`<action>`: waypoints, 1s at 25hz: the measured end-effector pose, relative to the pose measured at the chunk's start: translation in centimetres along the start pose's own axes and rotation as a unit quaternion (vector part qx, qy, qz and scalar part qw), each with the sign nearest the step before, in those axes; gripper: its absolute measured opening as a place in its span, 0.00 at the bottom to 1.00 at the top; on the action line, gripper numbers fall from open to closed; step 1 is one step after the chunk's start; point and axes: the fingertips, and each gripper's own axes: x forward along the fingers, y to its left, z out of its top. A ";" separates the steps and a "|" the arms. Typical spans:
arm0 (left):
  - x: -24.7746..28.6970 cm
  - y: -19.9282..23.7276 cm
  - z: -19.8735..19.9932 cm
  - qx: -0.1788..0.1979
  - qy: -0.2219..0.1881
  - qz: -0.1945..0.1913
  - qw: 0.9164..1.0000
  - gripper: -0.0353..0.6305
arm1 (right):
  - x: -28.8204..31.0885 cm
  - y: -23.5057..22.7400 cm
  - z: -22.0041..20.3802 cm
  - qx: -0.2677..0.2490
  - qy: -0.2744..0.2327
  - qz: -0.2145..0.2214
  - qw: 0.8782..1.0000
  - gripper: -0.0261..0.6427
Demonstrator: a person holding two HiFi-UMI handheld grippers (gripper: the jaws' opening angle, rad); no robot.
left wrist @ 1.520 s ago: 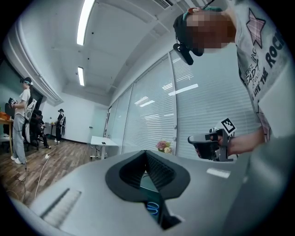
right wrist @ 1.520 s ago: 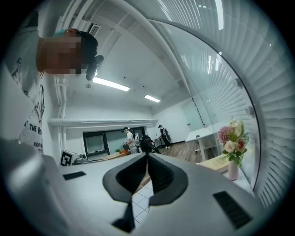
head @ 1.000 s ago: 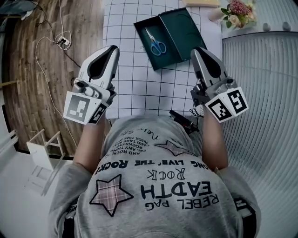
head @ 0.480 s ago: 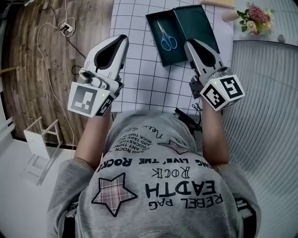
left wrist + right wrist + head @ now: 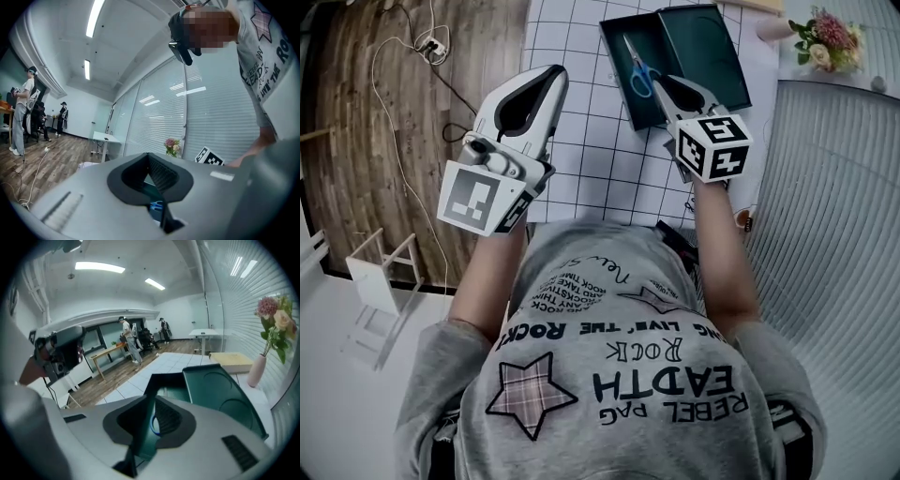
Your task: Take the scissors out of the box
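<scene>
The open dark green box lies on the white gridded table, lid folded to the right. Scissors with blue handles lie in its left half, blades pointing away. My right gripper is shut and empty, tilted down, with its tip over the box's near edge just right of the handles. One blue handle loop shows between its jaws. My left gripper is shut and empty too. It hovers level over the table, left of the box. A sliver of the scissors shows past its jaws.
A vase of flowers stands at the table's far right corner, a pale wooden block behind the box. Cables trail over the wooden floor on the left, near a white stool. People stand far back.
My right gripper has sunk and tipped downward, moving forward from the table's near right to the box's near edge by the scissors. The left gripper has stayed about where it was.
</scene>
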 end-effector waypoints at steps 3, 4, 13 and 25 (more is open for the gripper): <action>0.1 -0.2 -0.2 -0.003 0.000 -0.005 1.000 0.06 | 1.7 -0.2 -1.5 -0.019 0.047 -0.015 0.999 0.06; 0.1 -0.3 -0.3 -0.003 0.000 -0.006 1.000 0.06 | 2.2 -0.4 -1.9 -0.026 0.062 -0.021 0.998 0.06; 0.2 -0.2 -1.2 -0.012 0.002 -0.009 1.000 0.06 | 5.9 -1.8 -4.4 -0.079 0.185 -0.071 0.977 0.20; -0.1 1.0 -1.4 -0.020 0.001 0.002 1.000 0.06 | 8.0 -2.7 -7.5 -0.074 0.285 -0.087 0.952 0.20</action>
